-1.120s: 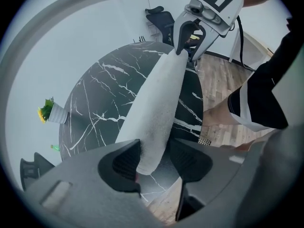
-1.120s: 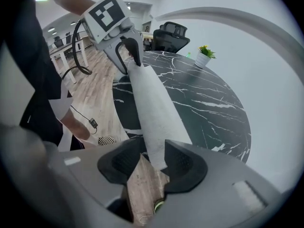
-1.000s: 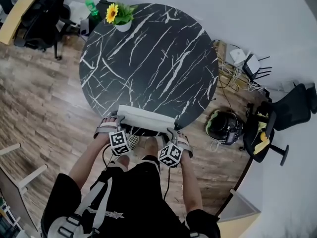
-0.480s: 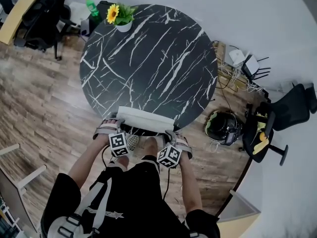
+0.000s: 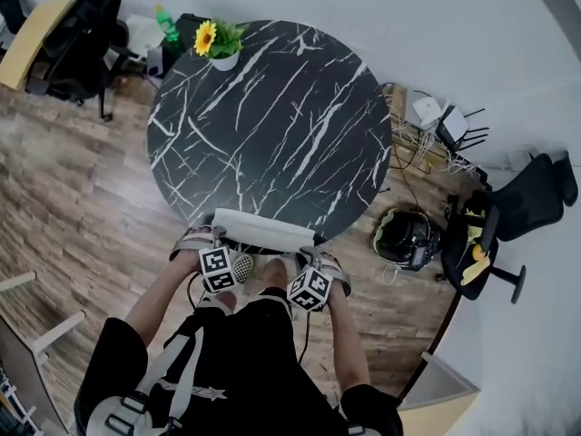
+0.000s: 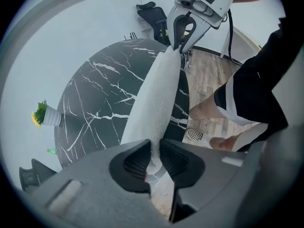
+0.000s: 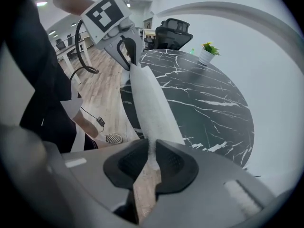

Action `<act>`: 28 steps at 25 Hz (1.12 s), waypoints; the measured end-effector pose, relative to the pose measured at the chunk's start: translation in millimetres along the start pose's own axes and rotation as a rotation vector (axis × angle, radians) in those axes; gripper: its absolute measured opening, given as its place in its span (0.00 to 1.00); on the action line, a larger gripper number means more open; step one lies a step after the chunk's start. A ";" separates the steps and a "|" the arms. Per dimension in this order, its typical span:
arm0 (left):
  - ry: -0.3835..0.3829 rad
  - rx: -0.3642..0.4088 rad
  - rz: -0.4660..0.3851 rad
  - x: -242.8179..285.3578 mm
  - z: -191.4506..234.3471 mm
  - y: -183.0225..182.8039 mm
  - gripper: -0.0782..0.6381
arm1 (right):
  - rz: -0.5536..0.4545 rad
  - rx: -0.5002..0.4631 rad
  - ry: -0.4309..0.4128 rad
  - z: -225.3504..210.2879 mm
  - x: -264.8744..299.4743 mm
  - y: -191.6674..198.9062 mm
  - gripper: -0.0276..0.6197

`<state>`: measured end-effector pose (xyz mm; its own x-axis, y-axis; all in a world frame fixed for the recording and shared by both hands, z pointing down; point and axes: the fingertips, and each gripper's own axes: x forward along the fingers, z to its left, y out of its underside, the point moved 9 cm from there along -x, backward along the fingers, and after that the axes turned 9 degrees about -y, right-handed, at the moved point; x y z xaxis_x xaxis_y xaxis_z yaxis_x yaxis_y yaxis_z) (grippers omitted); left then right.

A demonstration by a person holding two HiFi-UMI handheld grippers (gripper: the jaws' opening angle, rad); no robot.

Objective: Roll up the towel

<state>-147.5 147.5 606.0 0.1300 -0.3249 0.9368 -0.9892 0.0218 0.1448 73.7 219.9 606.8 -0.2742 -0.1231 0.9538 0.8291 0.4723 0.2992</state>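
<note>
A white towel, folded into a long strip, lies along the near edge of the round black marble table. My left gripper is at its left end and my right gripper at its right end, both pointing steeply down. In the left gripper view the left gripper pinches the towel. The right gripper pinches the towel's other end. Both pairs of jaws have just been closing, with the towel between them. The strip runs taut from one gripper to the other.
A potted sunflower stands at the table's far edge, with a green bottle behind it. Office chairs stand at the far left. A helmet, cables and another chair are on the right. The person's shoe is below the towel.
The head view has shifted a little, so the table sits lower in the picture. Both grippers stay at the towel's ends, and the towel keeps its place on the near edge.
</note>
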 end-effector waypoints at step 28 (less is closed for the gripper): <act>0.035 0.000 0.043 21.0 61.6 -24.4 0.22 | -0.021 0.028 -0.089 -68.4 -1.0 -12.7 0.14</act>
<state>-124.7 81.9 602.5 0.0901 -0.2900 0.9528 -0.9939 0.0351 0.1046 96.8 154.3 603.9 -0.3346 -0.0558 0.9407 0.8092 0.4946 0.3172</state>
